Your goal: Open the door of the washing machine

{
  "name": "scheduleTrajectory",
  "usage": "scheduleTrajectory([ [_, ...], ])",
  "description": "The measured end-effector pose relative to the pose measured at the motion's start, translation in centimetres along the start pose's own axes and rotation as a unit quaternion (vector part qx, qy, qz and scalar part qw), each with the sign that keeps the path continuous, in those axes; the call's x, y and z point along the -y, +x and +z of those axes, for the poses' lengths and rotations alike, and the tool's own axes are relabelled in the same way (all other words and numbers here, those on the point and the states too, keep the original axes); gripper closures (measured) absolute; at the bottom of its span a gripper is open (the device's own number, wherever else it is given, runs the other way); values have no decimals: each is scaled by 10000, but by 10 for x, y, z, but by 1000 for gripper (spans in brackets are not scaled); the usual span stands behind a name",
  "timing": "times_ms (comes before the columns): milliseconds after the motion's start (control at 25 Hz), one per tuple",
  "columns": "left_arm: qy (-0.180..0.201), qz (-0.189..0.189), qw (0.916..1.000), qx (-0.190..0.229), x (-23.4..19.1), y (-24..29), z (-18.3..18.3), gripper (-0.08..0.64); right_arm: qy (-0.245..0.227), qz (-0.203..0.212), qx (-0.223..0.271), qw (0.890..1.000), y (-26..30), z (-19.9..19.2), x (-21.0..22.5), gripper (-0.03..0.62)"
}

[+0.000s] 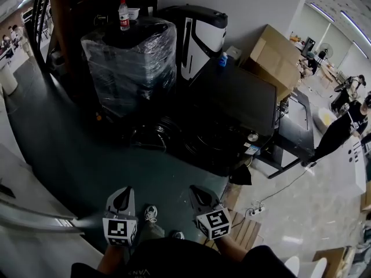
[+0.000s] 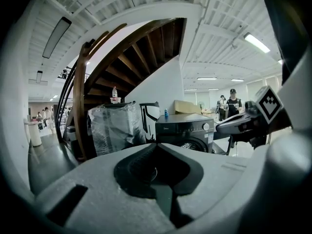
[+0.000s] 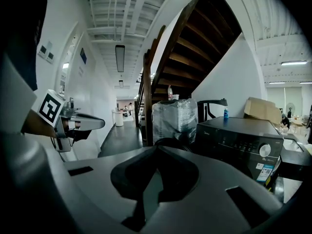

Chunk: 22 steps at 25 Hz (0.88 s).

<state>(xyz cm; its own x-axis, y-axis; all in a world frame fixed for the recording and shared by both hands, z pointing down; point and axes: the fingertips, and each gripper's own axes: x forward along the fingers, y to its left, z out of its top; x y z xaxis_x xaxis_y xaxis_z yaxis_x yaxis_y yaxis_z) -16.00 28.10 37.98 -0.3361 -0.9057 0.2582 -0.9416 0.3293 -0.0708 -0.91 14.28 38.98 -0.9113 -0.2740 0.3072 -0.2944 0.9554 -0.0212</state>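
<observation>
A: Washing machine [image 1: 237, 100] stands on the floor ahead, just right of the wrapped stack [image 1: 130, 62]. Door [image 2: 190, 145] is low on the front and looks shut.
B: Claws?
A: Left claw [image 1: 122, 200] and right claw [image 1: 199, 196] are both closed and empty, well apart from the machine.
B: Get close first and open one claw before the door rim. Can't tell the handle side from here, so check up close. Pull along the hinge arc, not straight out.
A: Mind the cable [image 1: 284, 185] on the floor at right.
</observation>
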Motion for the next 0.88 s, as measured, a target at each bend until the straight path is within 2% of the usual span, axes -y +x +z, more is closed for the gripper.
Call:
scheduleTrajectory([
  [160,115,-2,9999,-12,20,-14,-2,543,-5,32,31,10000,-21,-6,0,588],
  [360,86,65,9999,115,36,-26,1,543,89,103,112,9998,-35,-8,-4,588],
  [520,73,86,9999,-37,47,-37,7,543,119,163,160,9997,-45,-8,-8,588],
  [880,121,134,9998,-68,65,-48,0,543,109,216,87,9997,-58,-25,-6,588],
])
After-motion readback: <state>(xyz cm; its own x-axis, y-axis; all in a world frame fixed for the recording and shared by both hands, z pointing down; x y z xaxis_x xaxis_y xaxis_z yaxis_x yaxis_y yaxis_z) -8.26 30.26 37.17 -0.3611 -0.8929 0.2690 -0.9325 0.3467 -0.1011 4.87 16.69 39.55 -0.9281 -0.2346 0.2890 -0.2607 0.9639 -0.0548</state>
